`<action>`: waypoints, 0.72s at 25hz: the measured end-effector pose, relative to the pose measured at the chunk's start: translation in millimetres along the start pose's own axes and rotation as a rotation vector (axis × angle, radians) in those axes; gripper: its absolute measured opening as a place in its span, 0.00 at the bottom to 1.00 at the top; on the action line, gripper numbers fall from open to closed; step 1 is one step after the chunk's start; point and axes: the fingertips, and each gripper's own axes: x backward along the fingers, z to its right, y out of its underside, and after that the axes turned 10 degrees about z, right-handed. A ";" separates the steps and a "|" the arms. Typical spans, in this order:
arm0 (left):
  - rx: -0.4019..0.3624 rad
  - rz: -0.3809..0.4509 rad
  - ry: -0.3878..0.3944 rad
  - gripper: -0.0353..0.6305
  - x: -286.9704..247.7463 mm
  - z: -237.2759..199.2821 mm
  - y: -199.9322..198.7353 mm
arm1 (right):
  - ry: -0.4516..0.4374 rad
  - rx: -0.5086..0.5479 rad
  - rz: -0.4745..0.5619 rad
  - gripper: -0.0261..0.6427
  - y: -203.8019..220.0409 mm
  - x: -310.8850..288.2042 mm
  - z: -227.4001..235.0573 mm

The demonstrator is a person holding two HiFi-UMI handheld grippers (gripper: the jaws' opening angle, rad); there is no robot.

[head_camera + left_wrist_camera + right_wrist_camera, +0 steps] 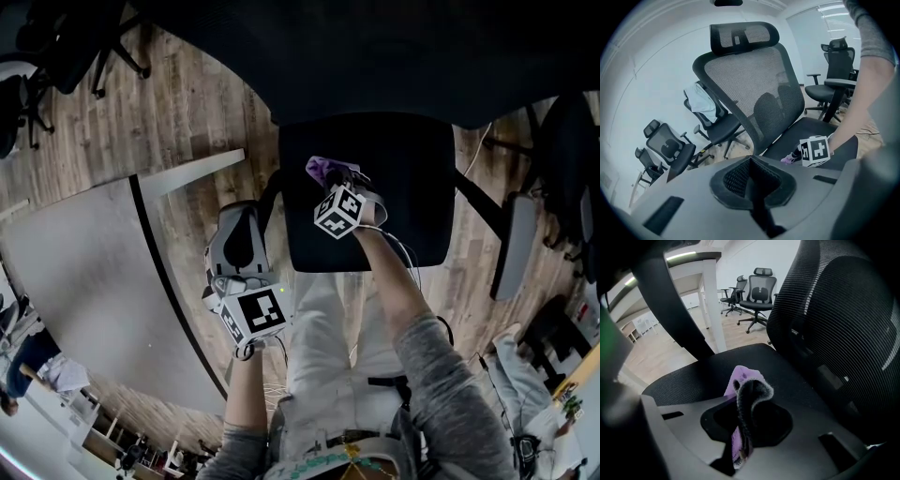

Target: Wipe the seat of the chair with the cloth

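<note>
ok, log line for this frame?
right gripper: shut on cloth | cloth: over seat, contact unclear | left gripper: shut, empty, off seat

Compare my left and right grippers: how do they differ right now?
The right gripper is shut on the purple cloth; the left gripper is shut on nothing. The right gripper is over the chair seat; the left gripper is off its left edge. Both have closed jaws.

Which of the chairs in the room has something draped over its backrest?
The chair directly behind the near mesh chair in the left gripper view: pale fabric hangs over its backrest, while the others' are bare.
</note>
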 end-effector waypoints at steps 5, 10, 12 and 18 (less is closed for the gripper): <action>-0.008 0.002 -0.003 0.05 0.8 -1.8 2.9 | 0.000 0.002 -0.016 0.12 7.6 3.1 5.7; 0.004 0.005 -0.012 0.05 -0.7 0.1 -0.4 | -0.003 0.007 -0.034 0.12 17.1 7.5 11.1; -0.005 0.004 -0.010 0.05 -1.2 0.0 0.0 | 0.004 0.004 -0.039 0.12 20.8 8.1 14.5; -0.018 -0.005 -0.004 0.05 0.4 -0.9 1.4 | 0.012 0.008 -0.054 0.12 29.8 13.1 21.6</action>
